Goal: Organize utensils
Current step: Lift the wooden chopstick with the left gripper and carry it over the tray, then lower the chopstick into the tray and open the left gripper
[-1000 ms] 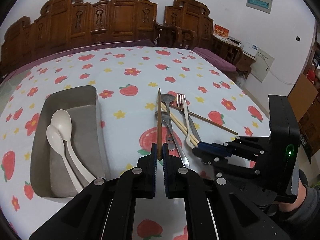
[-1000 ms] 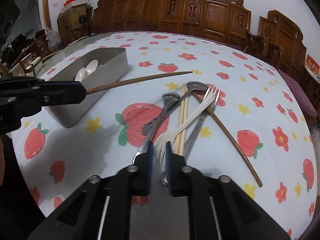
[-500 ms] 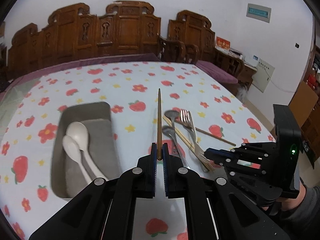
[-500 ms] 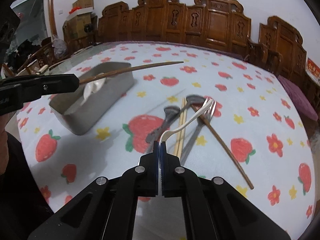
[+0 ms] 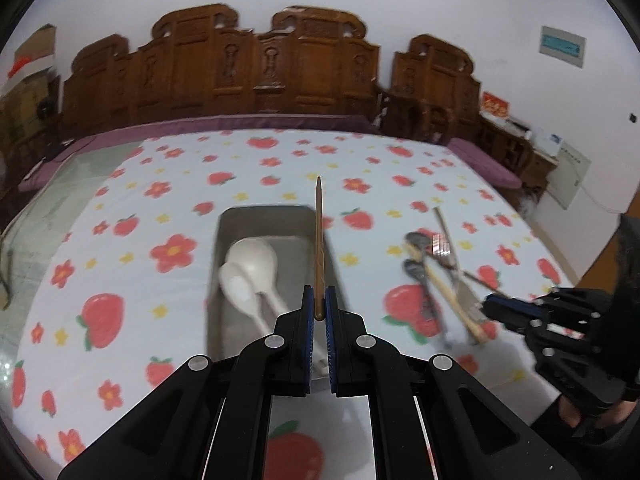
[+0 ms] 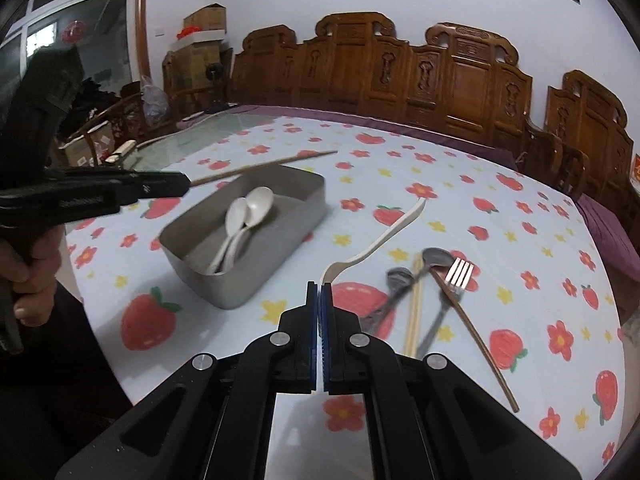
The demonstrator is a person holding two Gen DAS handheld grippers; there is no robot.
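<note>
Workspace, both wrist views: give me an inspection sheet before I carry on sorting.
Surface: table under a white cloth with strawberry and flower print.
Job's things: metal tray holds two white spoons. A pile is left on the cloth: metal fork, two dark metal spoons, pale chopsticks, one brown chopstick.
Clutter: nothing seen.
Grippers: left gripper jaws shut on a brown chopstick above the tray; right gripper jaws shut on a white plastic fork, clear of the cloth.
Cables: nothing seen.
Surroundings: carved wooden chairs, cardboard boxes, white wall.
</note>
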